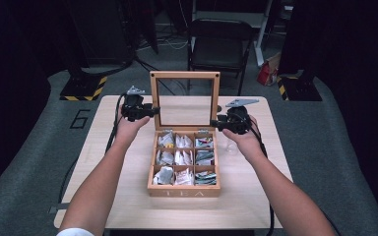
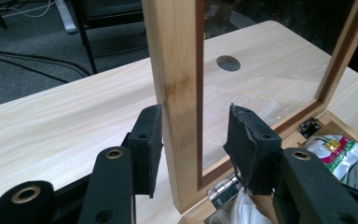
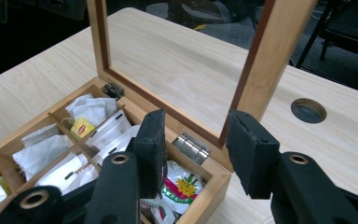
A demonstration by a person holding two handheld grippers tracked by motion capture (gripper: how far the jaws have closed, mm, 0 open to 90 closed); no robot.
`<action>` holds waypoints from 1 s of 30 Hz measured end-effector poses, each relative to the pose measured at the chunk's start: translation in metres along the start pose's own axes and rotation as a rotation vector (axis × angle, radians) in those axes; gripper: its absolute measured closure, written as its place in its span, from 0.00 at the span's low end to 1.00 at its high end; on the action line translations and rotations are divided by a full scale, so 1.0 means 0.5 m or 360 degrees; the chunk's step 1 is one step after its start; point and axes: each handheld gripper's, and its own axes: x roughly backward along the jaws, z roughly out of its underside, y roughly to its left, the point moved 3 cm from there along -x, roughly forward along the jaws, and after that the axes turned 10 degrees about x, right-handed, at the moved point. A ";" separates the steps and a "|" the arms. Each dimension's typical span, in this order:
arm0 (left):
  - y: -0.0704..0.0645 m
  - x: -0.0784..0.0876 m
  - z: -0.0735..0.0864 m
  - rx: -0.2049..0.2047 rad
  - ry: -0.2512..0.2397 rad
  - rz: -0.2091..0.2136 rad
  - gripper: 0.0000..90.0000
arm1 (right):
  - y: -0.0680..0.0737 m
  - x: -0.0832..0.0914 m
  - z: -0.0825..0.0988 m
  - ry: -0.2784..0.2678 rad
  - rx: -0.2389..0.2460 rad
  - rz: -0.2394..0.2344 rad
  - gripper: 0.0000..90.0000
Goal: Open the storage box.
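Both my grippers, left and right, gape around the upright lid; below it, the tea box holds sachets, labels unreadable.

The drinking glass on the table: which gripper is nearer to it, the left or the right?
Right. The right gripper is at the lid's right edge, just above the clear glass beside the tea box. The left gripper is across the box, at the lid's left edge.

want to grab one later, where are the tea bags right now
In the high view the tea bags fill the nine compartments of the open wooden tea box at the table's centre, between both grippers.
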 end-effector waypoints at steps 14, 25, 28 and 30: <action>0.009 0.054 0.014 -0.0026 0.0018 -0.0004 0.59 | 0.041 0.012 0.006 -0.0005 0.0074 -0.0081 0.61; 0.005 0.082 0.040 -0.0060 0.0044 0.0003 0.58 | 0.078 0.018 0.015 0.0002 0.0140 -0.0119 0.60; 0.000 0.090 0.042 -0.0065 0.0035 0.0018 0.58 | 0.088 0.019 0.013 -0.0010 0.0152 -0.0140 0.60; -0.003 0.095 0.043 -0.0070 0.0027 0.0027 0.58 | 0.094 0.017 0.014 -0.0006 0.0165 -0.0153 0.60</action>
